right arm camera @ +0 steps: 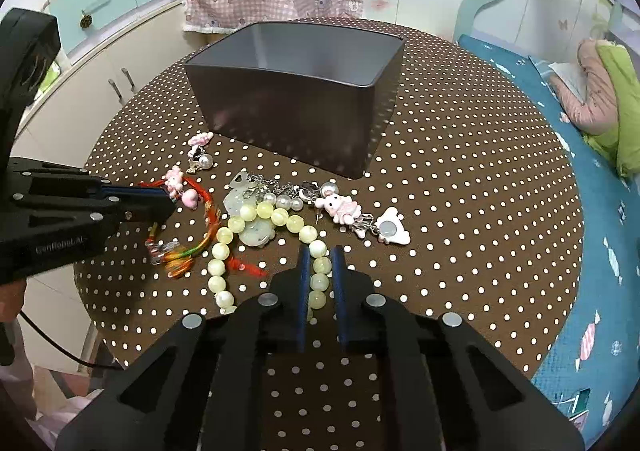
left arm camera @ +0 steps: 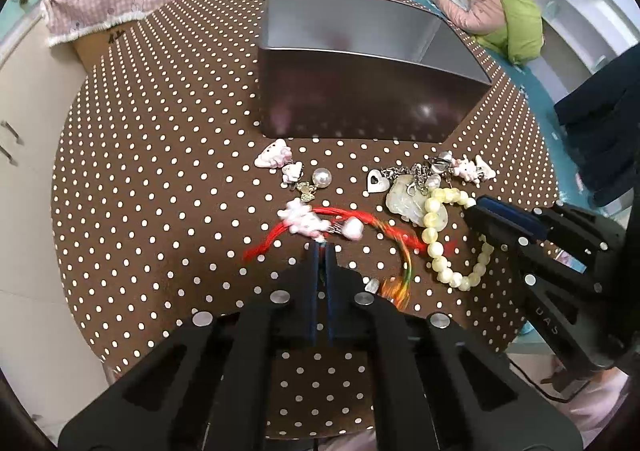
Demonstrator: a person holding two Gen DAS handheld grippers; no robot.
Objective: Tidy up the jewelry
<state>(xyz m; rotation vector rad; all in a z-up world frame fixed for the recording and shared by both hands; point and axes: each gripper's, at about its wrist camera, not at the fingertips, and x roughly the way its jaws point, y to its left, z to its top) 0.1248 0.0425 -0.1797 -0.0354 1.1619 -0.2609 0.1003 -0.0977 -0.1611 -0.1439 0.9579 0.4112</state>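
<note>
Jewelry lies in front of a dark metal box [left arm camera: 372, 107] on the dotted round table [left arm camera: 160, 171]. My left gripper [left arm camera: 322, 247] is shut on the red cord bracelet [left arm camera: 352, 217] with pink charms [left arm camera: 304, 219]; it also shows in the right wrist view [right arm camera: 170, 197]. My right gripper [right arm camera: 320, 255] is closed around the pale yellow bead bracelet [right arm camera: 256, 213], with beads between its fingers; it lies on the table. In the left wrist view the bead bracelet [left arm camera: 434, 247] sits beside the right gripper [left arm camera: 480, 207]. A chain with a pink bunny charm [right arm camera: 340, 207] lies beyond.
A pearl and pink charms [left arm camera: 296, 167] lie near the box's front. A heart pendant [left arm camera: 376, 181] and a jade piece [left arm camera: 404, 203] lie by the beads. A multicoloured cord [right arm camera: 188, 255] lies left. A blue bed [right arm camera: 580, 171] is to the right, cabinets [right arm camera: 100, 75] to the left.
</note>
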